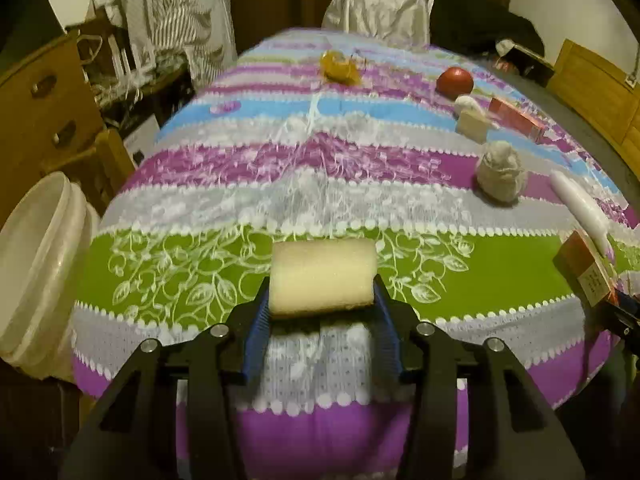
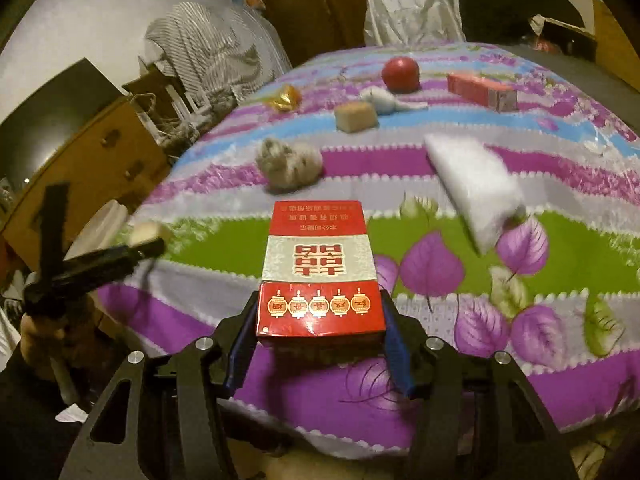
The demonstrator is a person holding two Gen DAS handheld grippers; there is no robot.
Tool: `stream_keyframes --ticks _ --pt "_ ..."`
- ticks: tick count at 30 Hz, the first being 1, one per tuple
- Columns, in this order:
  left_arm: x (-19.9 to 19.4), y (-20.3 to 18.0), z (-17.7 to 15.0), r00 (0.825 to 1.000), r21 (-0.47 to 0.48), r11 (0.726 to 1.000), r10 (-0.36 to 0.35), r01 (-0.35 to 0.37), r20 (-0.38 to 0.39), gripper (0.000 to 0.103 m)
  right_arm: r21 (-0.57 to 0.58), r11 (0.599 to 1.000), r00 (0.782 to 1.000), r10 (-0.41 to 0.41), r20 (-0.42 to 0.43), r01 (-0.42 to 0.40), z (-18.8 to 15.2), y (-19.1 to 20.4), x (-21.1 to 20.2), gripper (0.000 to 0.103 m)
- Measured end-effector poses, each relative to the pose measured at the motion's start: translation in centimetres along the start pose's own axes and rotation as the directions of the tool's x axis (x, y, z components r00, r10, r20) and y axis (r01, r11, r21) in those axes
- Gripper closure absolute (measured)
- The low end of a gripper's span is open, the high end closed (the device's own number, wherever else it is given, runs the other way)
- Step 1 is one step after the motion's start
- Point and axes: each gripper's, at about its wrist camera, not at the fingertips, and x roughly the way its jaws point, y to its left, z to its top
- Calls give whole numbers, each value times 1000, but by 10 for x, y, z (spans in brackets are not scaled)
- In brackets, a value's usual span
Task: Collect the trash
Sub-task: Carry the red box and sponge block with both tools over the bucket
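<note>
Broadly, a striped purple, green and blue floral tablecloth [image 1: 200, 280] fills both views, a white plastic bucket [image 1: 36, 264] off its near-left edge. Right gripper [image 2: 320, 320] fingers pinch a red and silver printed carton [image 2: 318, 276]; left gripper [image 1: 322, 300] fingers squeeze a pale yellow foam block [image 1: 322, 276].

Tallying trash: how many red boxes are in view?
2: one red box held in the right gripper; a long red box lying far right on the table, beside the ball.

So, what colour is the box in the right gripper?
The box is red with a silver middle band; right wrist view shows it best.
</note>
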Motion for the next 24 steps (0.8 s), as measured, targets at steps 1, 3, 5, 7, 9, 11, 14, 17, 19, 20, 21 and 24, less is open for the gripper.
stream_keyframes --ticks 1,3,5,7,9,11,14,17,19,20,21,24 --pt "0 0 0 1000 0 1000 1 -1 9 48 -4 1000 1000 2 1 -2 0 2 0 36" --pt "-1 1 -2 999 -19 1000 -22 23 42 39 -23 999 999 -27 21 27 0 5 -4 24" --pt "-1 2 -3 998 -27 999 -29 30 59 38 -52 996 997 -65 31 67 1 8 -1 21" --pt "-1 1 -4 997 -38 999 -31 33 64 38 -42 996 997 -74 20 75 1 5 3 21" --pt "-1 3 0 997 -63 997 -41 46 72 38 -27 997 997 -70 28 71 1 3 4 21" --pt "1 5 1 996 -74 996 -34 40 80 38 -30 997 997 -69 27 70 4 0 6 37" --pt "9 5 2 998 -85 996 2 4 69 47 -24 998 998 -61 29 62 4 0 7 43" --pt "5 6 1 997 -92 996 12 -5 75 56 -21 998 998 -57 32 58 3 0 6 44" --pt "0 8 0 996 -96 995 24 -16 82 57 -17 998 998 -60 34 61 4 1 5 44" --pt "-4 8 0 995 -98 995 39 -30 91 57 -17 998 997 -61 37 61 4 2 4 44" --pt "-8 9 1 994 -98 994 51 -41 100 57 -19 998 997 -61 43 62 6 4 2 44" --pt "-19 11 7 989 -97 990 110 -100 102 57 -36 998 997 -49 60 51 12 13 -1 44"
